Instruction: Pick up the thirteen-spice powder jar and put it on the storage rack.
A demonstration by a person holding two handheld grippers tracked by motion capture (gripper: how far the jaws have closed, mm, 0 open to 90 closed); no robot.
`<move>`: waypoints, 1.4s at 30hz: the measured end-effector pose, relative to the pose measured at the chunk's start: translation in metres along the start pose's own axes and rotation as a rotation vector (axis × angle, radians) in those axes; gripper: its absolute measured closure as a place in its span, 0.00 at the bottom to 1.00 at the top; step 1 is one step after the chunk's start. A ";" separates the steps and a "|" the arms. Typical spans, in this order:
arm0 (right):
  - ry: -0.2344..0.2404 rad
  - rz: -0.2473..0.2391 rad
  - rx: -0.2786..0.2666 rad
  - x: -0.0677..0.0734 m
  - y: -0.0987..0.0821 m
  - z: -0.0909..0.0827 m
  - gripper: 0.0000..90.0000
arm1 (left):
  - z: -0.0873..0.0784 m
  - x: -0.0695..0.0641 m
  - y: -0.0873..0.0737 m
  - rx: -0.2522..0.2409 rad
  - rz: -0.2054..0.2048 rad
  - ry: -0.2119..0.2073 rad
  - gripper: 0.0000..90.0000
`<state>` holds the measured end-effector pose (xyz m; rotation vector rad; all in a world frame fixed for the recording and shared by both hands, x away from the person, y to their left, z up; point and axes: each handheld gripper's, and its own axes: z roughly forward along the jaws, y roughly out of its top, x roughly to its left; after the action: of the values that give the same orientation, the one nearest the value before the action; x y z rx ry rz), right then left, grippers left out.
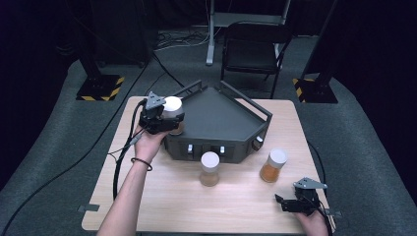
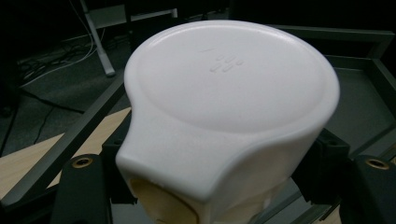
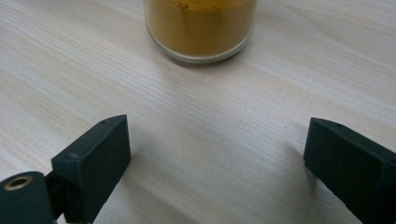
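From the high view I see the whole wooden table (image 1: pixel 162 206) and the dark railed tray (image 1: pixel 221 123) on it; my left gripper view adds the embossed dots on the white lid (image 2: pixel 229 74). I count one tray, three white-lidded jars and two grippers. My left gripper (image 1: pixel 164 118) has its jaws clamped on either side of one spice jar (image 1: pixel 173 112), held over the tray's left rail. The other two stand on the table: the middle jar (image 1: pixel 210 168) just before the tray, the right jar (image 1: pixel 273 165) straight ahead of my right gripper (image 1: pixel 287 202). Its jaws stand wide with nothing between them, the right jar's glass base just beyond them, apart.
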<state>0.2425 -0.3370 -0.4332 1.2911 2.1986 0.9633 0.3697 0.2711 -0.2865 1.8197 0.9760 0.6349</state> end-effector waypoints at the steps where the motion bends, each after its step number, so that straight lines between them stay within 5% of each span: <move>1: 0.000 0.000 0.000 0.000 0.000 0.000 0.07 | 0.000 0.000 0.000 0.000 0.000 0.000 0.34; 25: 0.000 0.000 0.000 0.000 0.000 0.000 0.07 | 0.012 0.005 0.001 0.035 -0.045 -0.016 0.29; 33: 0.000 0.000 0.000 0.000 0.000 0.000 0.07 | 0.006 0.008 -0.002 0.040 -0.043 -0.006 0.18; 42: 0.000 0.000 0.000 0.000 0.000 0.000 0.07 | -0.008 0.008 -0.013 0.006 -0.020 -0.027 0.16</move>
<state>0.2424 -0.3369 -0.4332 1.2906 2.1988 0.9633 0.3631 0.2846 -0.2947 1.8170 0.9780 0.5944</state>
